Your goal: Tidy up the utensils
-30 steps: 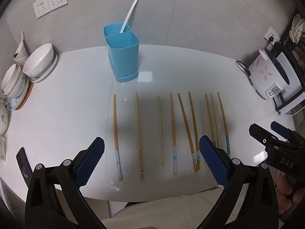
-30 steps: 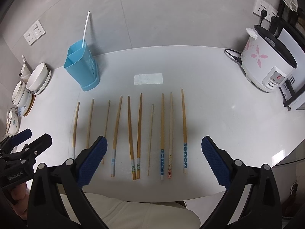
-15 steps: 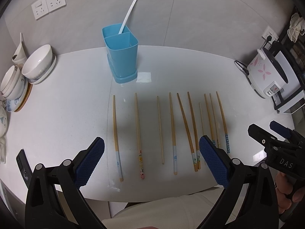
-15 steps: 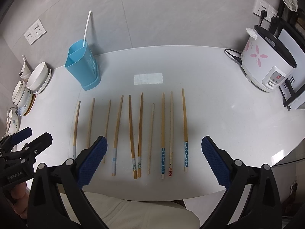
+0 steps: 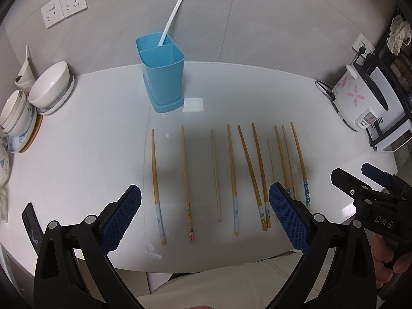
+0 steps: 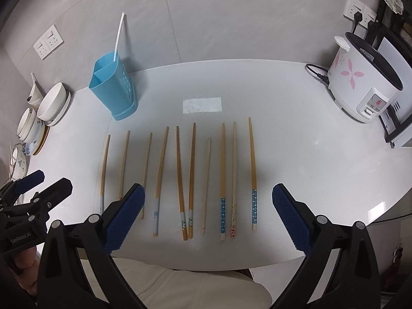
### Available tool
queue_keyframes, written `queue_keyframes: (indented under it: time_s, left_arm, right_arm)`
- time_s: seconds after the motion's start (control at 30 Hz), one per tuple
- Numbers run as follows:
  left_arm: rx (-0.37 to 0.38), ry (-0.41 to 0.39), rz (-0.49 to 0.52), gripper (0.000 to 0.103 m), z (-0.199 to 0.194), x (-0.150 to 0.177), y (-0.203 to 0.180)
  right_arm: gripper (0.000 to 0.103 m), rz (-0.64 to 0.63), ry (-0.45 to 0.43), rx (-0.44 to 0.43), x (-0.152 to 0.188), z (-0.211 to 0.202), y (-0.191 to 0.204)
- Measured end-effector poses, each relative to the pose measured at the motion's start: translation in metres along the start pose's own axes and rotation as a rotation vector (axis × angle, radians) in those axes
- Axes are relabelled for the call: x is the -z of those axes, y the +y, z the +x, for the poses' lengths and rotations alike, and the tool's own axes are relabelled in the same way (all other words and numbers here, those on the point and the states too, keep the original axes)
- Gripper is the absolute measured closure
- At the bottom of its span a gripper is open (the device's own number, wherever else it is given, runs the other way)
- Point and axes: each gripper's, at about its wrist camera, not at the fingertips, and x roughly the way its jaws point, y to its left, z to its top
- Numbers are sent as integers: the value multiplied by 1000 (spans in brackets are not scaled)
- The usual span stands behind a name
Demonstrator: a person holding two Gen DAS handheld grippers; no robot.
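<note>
Your left claw (image 5: pixel 204 216) is spread wide and holds nothing, hovering over the near edge of the white table (image 5: pixel 77 154); your right claw (image 6: pixel 208 213) is spread the same way, also empty. Between and just beyond both sets of blue pads lie ten chopsticks (image 6: pixel 190 180) in a row, tips pointing away. Farther back stands the blue holder (image 5: pixel 162 74), upright, with white chopsticks (image 5: pixel 171 20) leaning in its rear compartment. Bowls (image 5: pixel 51 85) sit at the left, a rice cooker (image 6: pixel 360 87) at the right.

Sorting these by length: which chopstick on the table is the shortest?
The pale plain chopstick, seventh from the left of ten. Its tip starts lower than its neighbours', and it has no coloured band, unlike the blue-banded chopstick beside it.
</note>
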Motion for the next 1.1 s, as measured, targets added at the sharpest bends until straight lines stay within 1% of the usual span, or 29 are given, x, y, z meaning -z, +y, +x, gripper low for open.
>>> queue_keyframes:
  time_s: [0.4, 0.67, 0.73, 0.83, 0.9, 0.97, 1.03, 1.1]
  left_arm:
    - [0, -2, 10, 6, 0, 0, -1]
    - [3, -7, -1, 6, 0, -2, 3]
    - [10, -13, -1, 6, 2, -6, 7]
    - [5, -38, -19, 6, 6, -15, 17]
    - [1, -39, -30, 6, 14, -19, 25]
    - [13, -37, -41, 6, 24, -23, 33]
    - [10, -30, -55, 6, 37, -24, 43]
    - [-8, -19, -79, 6, 52, -24, 56]
  right_arm:
    - [8, 2, -4, 1, 0, 0, 0]
    - [8, 1, -5, -1, 0, 0, -1]
    - [8, 1, -7, -9, -3, 1, -2]
    - [8, -2, -33, -12, -10, 4, -5]
    - [8, -8, -37, -3, -16, 15, -5]
    - [11, -11, -28, -11, -21, 27, -5]
    - [14, -22, -11, -5, -24, 43, -5]
    - [16, -25, 20, 2, -25, 64, -6]
